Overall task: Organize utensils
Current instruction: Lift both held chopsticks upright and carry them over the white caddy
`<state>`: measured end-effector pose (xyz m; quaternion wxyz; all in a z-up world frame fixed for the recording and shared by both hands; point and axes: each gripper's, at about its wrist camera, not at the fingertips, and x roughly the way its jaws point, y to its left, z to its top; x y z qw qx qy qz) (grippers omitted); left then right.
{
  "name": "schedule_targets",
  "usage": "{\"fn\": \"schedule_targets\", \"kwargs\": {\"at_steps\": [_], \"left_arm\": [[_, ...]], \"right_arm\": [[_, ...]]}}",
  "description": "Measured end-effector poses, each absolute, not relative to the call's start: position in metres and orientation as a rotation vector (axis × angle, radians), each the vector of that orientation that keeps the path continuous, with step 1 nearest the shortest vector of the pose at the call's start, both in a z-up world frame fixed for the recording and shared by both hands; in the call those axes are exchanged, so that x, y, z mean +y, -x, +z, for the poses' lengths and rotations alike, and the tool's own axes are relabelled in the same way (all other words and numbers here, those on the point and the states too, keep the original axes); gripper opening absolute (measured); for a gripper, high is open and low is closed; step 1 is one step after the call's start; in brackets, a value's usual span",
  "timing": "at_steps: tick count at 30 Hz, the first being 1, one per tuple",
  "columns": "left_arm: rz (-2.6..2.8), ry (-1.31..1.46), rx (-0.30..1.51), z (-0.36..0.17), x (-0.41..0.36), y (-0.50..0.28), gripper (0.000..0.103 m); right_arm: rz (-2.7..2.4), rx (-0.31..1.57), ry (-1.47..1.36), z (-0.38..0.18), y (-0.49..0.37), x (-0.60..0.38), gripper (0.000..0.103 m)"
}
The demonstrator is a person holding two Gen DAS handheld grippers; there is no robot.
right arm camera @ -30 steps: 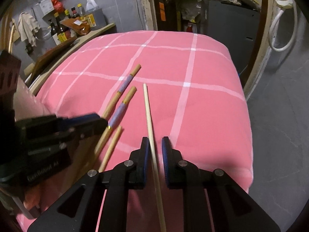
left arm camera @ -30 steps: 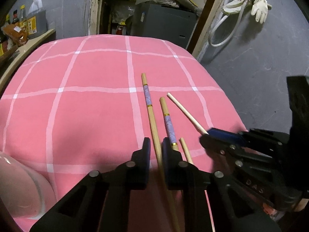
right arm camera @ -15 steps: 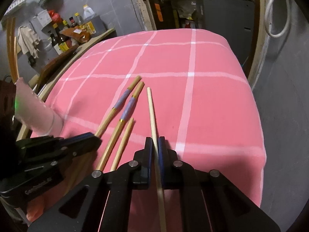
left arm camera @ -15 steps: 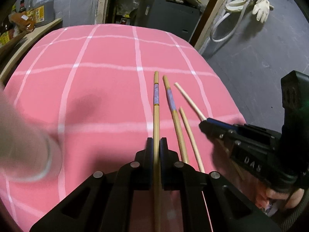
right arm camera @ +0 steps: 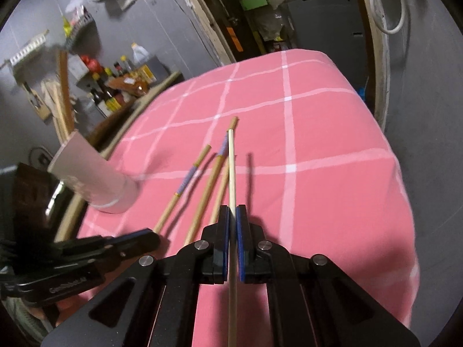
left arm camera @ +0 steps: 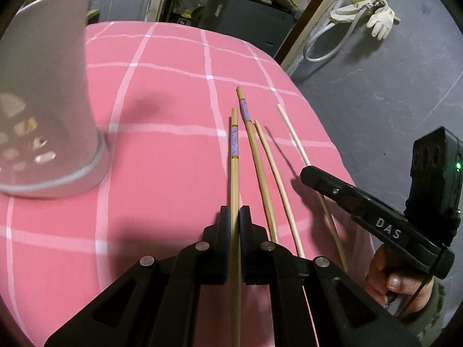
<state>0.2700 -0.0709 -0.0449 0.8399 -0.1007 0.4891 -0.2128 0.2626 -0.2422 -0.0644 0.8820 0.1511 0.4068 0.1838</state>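
Your left tool (left arm camera: 235, 222) clenched on purple-banded bamboo chopstick (left arm camera: 234, 156). Your right tool (right arm camera: 232, 222) clenched on plain pale wooden chopstick (right arm camera: 231, 173). Both chopsticks over pink checked bench (left arm camera: 162, 110), near perforated white holder (left arm camera: 49, 110).

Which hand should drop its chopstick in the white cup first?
Probably left. The left gripper grips a banded chopstick and sits nearer the holder; the right gripper, gripping the pale chopstick, is farther.

Four chopsticks are in view: two banded ones (left arm camera: 234, 144) (left arm camera: 244, 110) and two plain ones (left arm camera: 272, 162) (left arm camera: 292, 133). There is one white holder (left arm camera: 49, 110), on one pink cloth (left arm camera: 162, 101). Two grippers (left arm camera: 235, 217) (right arm camera: 232, 217) show.
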Motion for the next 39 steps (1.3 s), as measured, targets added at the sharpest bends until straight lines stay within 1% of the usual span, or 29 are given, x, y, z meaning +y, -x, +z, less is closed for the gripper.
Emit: {"fn": "schedule_targets", "kwargs": {"at_steps": [5,11,15,20,28,32,39], "left_arm": [[-0.423,0.191,1.056,-0.048,-0.071,-0.268,0.004],[-0.458,0.206,0.984,-0.038,-0.067,-0.257,0.004],[-0.444,0.177,0.878,-0.026,-0.062,-0.239,0.004],[-0.416,0.186,0.737,-0.007,-0.054,-0.216,0.004],[-0.406,0.195,0.466,0.032,-0.036,-0.183,0.004],[-0.379,0.202,0.384,0.051,-0.024,-0.179,0.004],[-0.323,0.251,0.227,0.085,0.021,-0.186,0.004]], "right_arm": [[0.382,0.815,-0.331,-0.06,-0.253,-0.242,0.003],[0.374,0.772,-0.325,-0.054,-0.243,-0.243,0.003],[0.39,0.71,-0.318,-0.044,-0.233,-0.237,0.003],[0.415,0.555,-0.292,-0.024,-0.215,-0.221,0.003],[0.501,0.243,-0.259,0.016,-0.19,-0.192,0.003],[0.527,0.17,-0.263,0.033,-0.194,-0.177,0.003],[0.609,0.053,-0.309,0.06,-0.213,-0.146,0.003]]}}
